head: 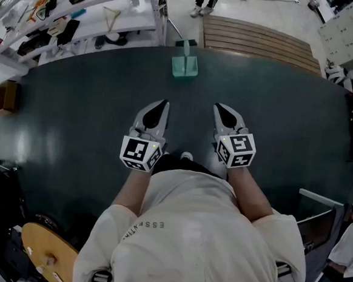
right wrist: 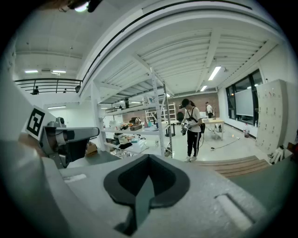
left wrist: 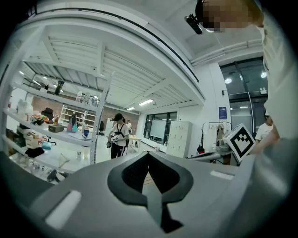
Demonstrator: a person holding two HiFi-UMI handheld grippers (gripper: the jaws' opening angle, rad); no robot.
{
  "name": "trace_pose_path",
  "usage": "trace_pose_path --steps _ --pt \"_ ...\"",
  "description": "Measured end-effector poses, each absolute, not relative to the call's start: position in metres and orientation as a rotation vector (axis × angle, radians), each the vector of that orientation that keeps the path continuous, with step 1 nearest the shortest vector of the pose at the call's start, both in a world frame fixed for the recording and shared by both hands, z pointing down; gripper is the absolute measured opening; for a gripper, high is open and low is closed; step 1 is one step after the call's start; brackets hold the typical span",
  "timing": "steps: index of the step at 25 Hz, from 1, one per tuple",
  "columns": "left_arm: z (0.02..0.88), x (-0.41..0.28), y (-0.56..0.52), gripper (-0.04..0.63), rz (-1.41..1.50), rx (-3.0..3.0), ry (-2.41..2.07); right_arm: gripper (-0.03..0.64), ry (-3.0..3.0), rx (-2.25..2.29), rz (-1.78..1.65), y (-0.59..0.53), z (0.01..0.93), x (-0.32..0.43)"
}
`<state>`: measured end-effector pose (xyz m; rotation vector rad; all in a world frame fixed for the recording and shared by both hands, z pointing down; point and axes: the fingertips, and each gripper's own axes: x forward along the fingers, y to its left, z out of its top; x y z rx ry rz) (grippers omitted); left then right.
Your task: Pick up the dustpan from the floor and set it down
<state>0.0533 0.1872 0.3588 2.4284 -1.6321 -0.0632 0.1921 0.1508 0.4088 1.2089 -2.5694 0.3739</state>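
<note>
1. Teal plastic marks the dustpan (head: 185, 65), which stands on the dark floor mat (head: 68, 129) straight ahead of me, near the mat's far edge, its handle pointing up.
2. Its scoop is too small in the head view for me to tell whether anything lies in it.
3. My left gripper (head: 160, 105) is clenched on nothing: in the left gripper view its jaws meet at the tip with no gap and nothing between them.
4. My right gripper (head: 224, 109) is clenched and empty in the same way, its jaws pressed together in the right gripper view.
5. Both grippers hang side by side in front of me, well apart from the dustpan.
6. A white shelf rack (head: 83, 11) at the far left carries many small loose items on its boards.
7. A cardboard box (head: 3, 97) sits on the floor beside the mat's left edge; I cannot see its contents.
</note>
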Motion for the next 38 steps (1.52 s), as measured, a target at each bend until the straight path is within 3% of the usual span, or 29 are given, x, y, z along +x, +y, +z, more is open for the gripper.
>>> trace_pose_path --steps 18,38 --pt "0.365 0.037 0.188 0.008 -0.077 2.404 -1.63 -0.009 -2.537 1.326 0.447 0.145 0.41 0.188" --pt "0.376 -0.09 0.16 0.008 -0.087 2.36 -1.633 -0.009 -2.406 1.449 0.521 0.107 0.419 0.103"
